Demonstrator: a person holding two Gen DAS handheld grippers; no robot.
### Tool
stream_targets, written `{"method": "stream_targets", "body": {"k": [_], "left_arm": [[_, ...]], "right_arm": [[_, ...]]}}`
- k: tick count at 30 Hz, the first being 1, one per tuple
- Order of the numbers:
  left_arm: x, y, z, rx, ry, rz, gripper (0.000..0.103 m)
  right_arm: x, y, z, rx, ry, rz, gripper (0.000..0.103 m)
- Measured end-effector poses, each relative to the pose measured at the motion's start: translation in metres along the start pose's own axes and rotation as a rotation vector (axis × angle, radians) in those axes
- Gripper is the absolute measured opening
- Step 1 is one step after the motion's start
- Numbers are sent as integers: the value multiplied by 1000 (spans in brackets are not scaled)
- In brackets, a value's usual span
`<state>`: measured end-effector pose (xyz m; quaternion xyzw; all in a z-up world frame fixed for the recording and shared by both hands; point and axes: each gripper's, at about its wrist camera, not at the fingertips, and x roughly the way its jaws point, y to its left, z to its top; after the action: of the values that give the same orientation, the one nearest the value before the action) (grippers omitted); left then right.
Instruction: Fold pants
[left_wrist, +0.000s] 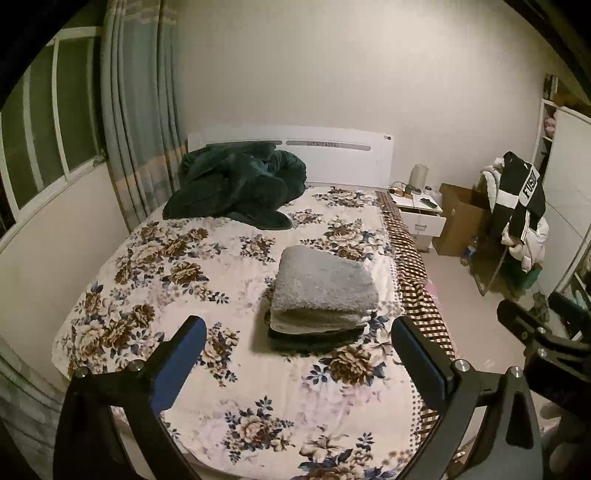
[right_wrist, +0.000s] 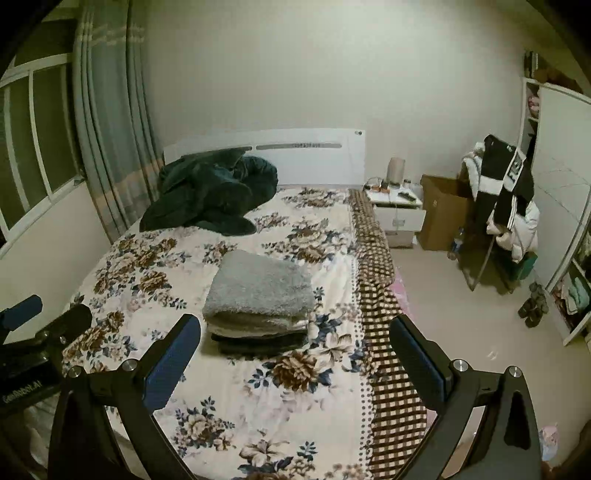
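Nearest the left wrist camera, the left hand-held gripper (left_wrist: 299, 354) stands with its jaws spread wide and nothing between them, above the foot of the bed (left_wrist: 155, 295). The right hand-held gripper (right_wrist: 295, 354) is likewise spread wide and empty, raised over the floral bedspread (right_wrist: 258, 406). Beyond both lie the folded pants (left_wrist: 325, 291), a grey fleecy bundle on a darker folded layer, resting near the middle of the bed toward its checked edge (right_wrist: 384, 369), apart from both grippers. Farther back a dark green blanket (left_wrist: 236, 184) is heaped by the white headboard (left_wrist: 332, 155). A nightstand (left_wrist: 421, 214), a cardboard box (left_wrist: 458, 218) and hung clothes (left_wrist: 521, 206) stand beside the far wall.
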<state>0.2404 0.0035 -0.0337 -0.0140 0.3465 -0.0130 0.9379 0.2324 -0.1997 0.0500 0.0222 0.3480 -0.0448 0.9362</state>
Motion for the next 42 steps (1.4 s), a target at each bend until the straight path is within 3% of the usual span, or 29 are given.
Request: {"method": "stream_targets", "body": {"k": [15,42], "left_arm": [[-18,5,-2,18,-24,-19,102],[-36,9,-9,13,-32,17,102]], "right_arm": [[-16,9,-3,21,15,-3,103],[-27,17,-12,7,24,32,103]]}}
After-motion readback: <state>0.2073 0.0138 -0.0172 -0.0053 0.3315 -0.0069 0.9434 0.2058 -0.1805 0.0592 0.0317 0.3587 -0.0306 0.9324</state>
